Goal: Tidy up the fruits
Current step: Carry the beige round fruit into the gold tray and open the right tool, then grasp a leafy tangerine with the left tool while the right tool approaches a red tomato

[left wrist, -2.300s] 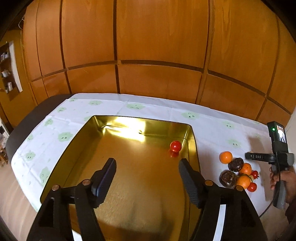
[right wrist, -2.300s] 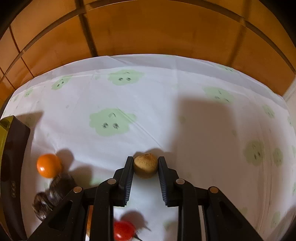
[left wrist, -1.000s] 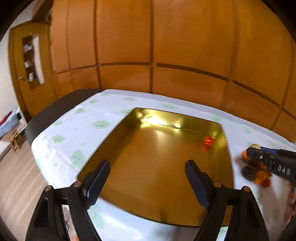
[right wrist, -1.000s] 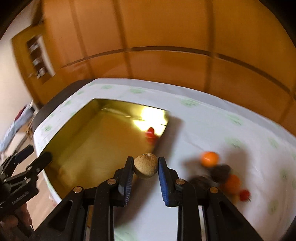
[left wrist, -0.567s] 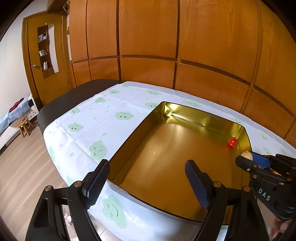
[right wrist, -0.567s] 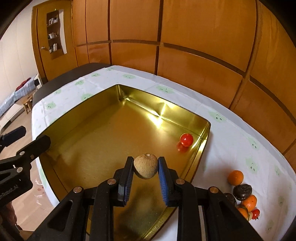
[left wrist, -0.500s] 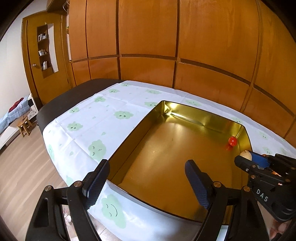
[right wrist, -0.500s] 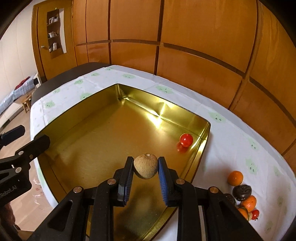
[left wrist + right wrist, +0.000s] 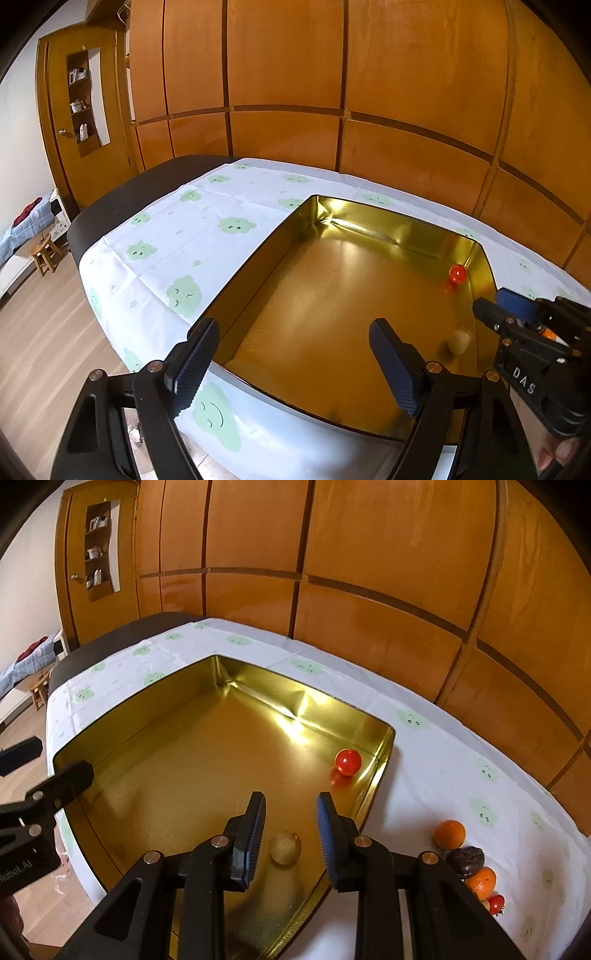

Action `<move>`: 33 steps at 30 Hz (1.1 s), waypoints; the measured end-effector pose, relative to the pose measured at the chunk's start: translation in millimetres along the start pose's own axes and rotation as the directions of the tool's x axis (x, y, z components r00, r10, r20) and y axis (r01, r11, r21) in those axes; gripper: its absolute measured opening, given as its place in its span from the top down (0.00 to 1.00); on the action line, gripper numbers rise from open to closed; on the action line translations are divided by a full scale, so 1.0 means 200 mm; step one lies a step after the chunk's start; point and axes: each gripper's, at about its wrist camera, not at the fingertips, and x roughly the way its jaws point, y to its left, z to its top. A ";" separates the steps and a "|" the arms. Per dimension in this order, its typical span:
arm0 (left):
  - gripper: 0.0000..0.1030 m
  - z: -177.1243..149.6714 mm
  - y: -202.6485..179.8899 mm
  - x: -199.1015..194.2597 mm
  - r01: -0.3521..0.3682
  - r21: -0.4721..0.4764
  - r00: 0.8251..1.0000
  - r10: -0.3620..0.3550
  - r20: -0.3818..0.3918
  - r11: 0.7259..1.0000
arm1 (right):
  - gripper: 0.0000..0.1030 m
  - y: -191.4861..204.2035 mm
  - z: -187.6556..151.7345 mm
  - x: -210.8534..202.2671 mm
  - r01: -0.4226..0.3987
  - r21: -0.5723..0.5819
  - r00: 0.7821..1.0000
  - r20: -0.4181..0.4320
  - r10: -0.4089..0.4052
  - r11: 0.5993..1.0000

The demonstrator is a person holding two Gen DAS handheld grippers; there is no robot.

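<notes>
A gold metal tray [image 9: 155, 709] [image 9: 258, 266] sits on the cloud-print tablecloth. A tan round fruit [image 9: 284, 847] [image 9: 459, 341] lies on the tray floor near its right wall, below my right gripper [image 9: 290, 806], whose jaws are opening and no longer touch it. A red tomato [image 9: 348, 761] [image 9: 457, 274] rests in the tray's far right corner. My left gripper [image 9: 295, 341] hovers open and empty over the tray's near edge. In the left wrist view the right gripper [image 9: 491, 310] enters from the right.
On the cloth right of the tray lie two oranges [image 9: 449, 834], a dark wrinkled fruit [image 9: 466, 859] and a small red tomato [image 9: 496, 904]. Wooden wall panels stand behind the table. The table's left end [image 9: 122, 199] is bare and dark, with floor and a stool beyond.
The right gripper carried the tan fruit from the cloth over the tray, then let go; the fruit now lies on the tray floor. The left gripper stayed open.
</notes>
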 end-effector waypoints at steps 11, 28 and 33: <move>0.19 -0.01 -0.04 -0.04 0.014 0.019 1.000 -0.014 0.009 1.000 | 0.71 -0.02 0.01 -0.09 0.027 -0.002 0.999 0.045 -0.026 1.000; 0.19 -0.02 -0.18 -0.12 0.066 0.109 0.997 -0.069 0.021 0.992 | 0.70 -0.17 -0.07 -0.21 0.068 0.040 0.996 0.059 -0.071 0.997; 0.19 -0.03 -0.25 -0.13 0.110 0.156 0.993 -0.113 0.013 0.982 | 0.70 -0.32 -0.11 -0.23 0.106 0.053 0.994 0.026 -0.107 0.993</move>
